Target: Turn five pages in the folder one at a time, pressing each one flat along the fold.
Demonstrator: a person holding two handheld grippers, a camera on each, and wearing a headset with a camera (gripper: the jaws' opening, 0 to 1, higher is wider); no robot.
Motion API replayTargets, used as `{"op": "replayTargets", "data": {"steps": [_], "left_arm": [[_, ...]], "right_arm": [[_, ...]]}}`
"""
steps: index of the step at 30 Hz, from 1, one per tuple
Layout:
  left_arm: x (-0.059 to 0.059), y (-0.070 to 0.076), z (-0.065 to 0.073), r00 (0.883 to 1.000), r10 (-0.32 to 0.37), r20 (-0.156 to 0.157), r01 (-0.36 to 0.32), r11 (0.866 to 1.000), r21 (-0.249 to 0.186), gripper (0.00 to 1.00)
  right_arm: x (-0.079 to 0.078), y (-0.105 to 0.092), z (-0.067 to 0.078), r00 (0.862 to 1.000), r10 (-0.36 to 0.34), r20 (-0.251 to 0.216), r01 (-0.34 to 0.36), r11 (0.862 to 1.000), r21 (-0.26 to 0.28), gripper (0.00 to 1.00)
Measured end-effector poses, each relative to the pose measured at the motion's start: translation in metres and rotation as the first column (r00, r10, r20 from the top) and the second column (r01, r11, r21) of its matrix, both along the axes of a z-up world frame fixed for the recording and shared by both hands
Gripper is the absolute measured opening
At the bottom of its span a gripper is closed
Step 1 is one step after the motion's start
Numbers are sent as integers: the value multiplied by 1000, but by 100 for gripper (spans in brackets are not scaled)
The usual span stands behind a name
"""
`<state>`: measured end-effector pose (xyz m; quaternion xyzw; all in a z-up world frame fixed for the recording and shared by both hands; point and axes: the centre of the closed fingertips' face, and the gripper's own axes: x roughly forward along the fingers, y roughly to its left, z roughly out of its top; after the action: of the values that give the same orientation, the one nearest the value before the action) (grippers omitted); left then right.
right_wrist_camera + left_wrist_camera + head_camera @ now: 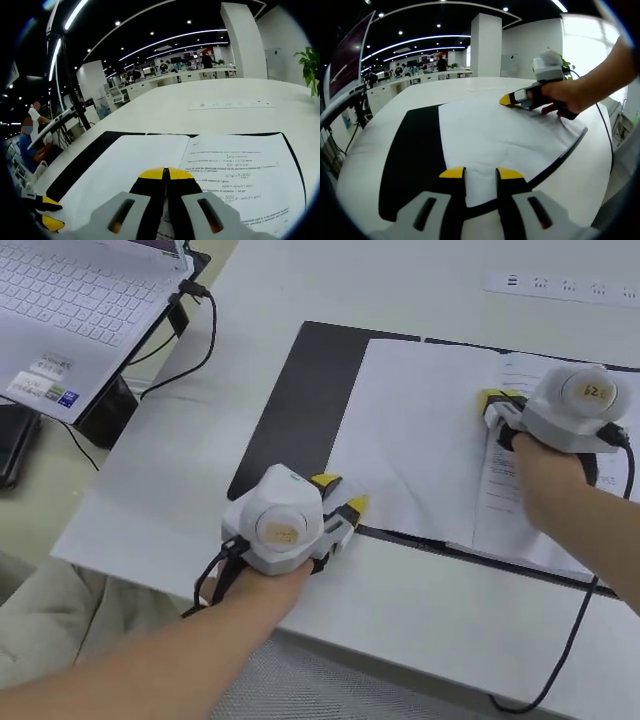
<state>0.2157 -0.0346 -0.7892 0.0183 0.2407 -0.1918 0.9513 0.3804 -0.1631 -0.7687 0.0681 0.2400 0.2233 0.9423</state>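
Note:
A black folder lies open on the white table. A blank white page lies turned over its left half, and a printed page covers the right half. My left gripper is at the blank page's near corner. Its jaws stand open with the page's edge between them. My right gripper rests at the fold between the blank page and the printed page, jaws shut with nothing between them. It also appears across the page.
A white laptop sits at the far left with a black cable running from it. A white power strip lies beyond the folder. The table's near edge runs just below the folder. Cables trail from both grippers.

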Motion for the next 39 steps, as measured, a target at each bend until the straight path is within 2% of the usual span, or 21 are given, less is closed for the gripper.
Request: {"op": "replayTargets", "data": {"steps": [8,18,31,36,37,39], "left_arm": [[0,0,0,1000,2,5,-2,1000,-6,22],[-1,1,0,1000,3,7,-3,1000,-9,22],[-1,0,0,1000,5,6,-5,1000,-11,23],[-1,-1,1,1000,5,7,-5,1000,-13,23],[-1,-1,1,1000,5,7,-5,1000,-13,23],[-1,-1,0,1000,5,6,-5,1000,-14,23]], "right_arm": [[13,2,-1,1000,-6,6,6,1000,-5,0],[43,2,-13,1000,-18,13,18,1000,-16,0],[80,-2,-17,999,-29,19,30,998,-63,0],[81,-4,-13,999,-33,16,34,997,-67,0],[83,-5,-14,999,-47,7,48,998,-49,0],[84,-5,-15,999,-48,6,48,998,-45,0]]}}
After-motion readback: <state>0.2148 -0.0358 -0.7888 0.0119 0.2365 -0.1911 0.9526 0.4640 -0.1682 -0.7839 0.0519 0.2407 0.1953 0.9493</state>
